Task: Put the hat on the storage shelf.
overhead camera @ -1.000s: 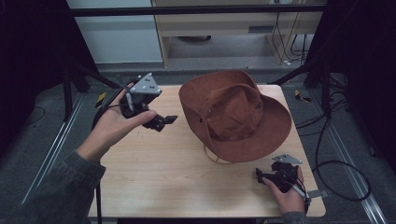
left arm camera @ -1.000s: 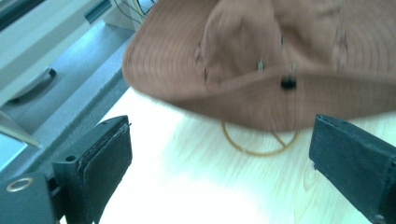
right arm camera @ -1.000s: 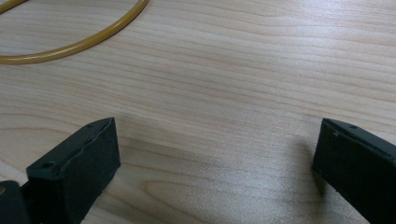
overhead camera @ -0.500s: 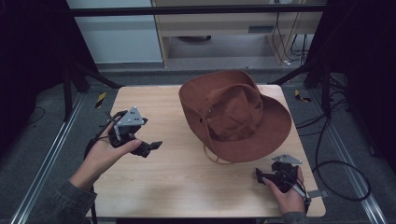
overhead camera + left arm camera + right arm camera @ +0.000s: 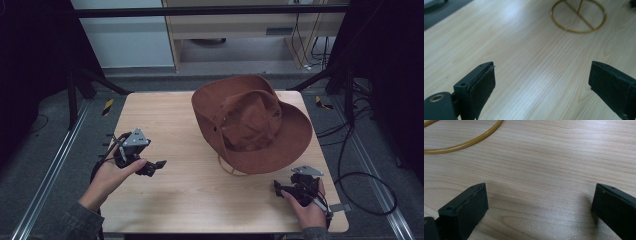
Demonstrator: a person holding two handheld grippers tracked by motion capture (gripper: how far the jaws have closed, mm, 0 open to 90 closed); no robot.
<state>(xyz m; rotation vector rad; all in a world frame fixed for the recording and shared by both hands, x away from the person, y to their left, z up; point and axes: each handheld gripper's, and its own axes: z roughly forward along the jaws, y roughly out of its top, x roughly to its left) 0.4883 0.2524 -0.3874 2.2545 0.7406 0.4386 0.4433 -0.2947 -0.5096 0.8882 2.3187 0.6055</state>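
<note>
Your left claw [image 5: 159,164] sits wide open, holding nothing, low over the bench [image 5: 190,200], well left of the brown hat [image 5: 250,122]. Right claw [image 5: 276,188] gapes wide too, near the hat's yellow cord loop [image 5: 231,169].

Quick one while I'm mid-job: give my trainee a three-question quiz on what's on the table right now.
1. True or false: the left tool grips the brown hat.
2. What loops out from under the hat's near brim? A) tan chin cord B) red ribbon C) metal chain
3. Fill in: the right tool has its jaws ____.

Key: 1 false, its jaws are apart over the bare wooden table; 2 A; 3 open.
</note>
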